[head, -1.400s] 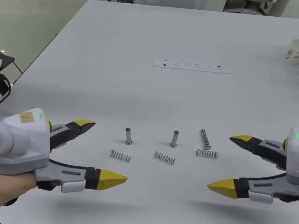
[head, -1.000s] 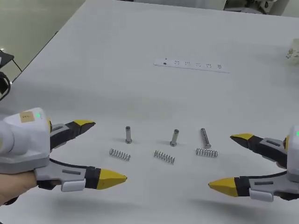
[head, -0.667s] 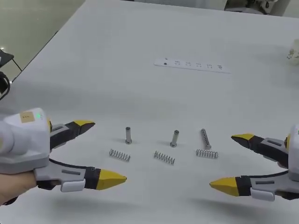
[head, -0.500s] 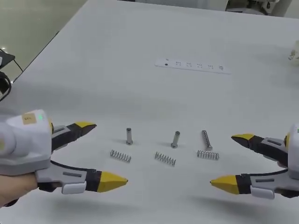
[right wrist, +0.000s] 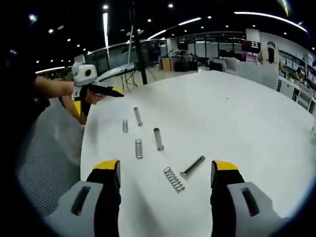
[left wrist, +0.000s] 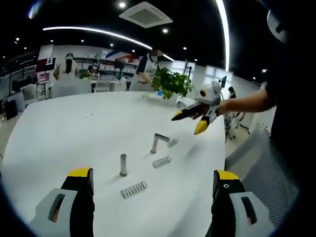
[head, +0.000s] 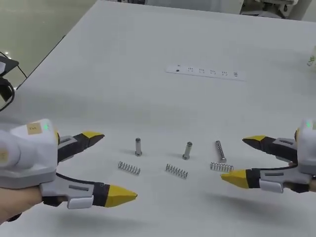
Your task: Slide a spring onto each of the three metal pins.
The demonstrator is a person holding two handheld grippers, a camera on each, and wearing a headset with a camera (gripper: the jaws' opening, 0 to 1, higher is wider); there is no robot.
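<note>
The left tool hovers over the desk, jaws wide apart and empty. The left pin and middle pin stand upright, and the right pin lies tipped over. On the near side of each pin lies a spring: left spring, middle spring, right spring. The right tool, jaws apart, hovers just beside the right spring.

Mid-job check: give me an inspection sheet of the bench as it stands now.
Surface: white table, smooth.
Job's things: left pin and middle pin upright, right pin lying on its side; left spring, middle spring and right spring loose, none fitted.
Clutter: power strip farther back.
Grippers: left hand-held gripper and right hand-held gripper open, holding nothing.
Cables: what looks like a black cable beyond the table's left edge.
Surroundings: potted plant, people, office lights.
</note>
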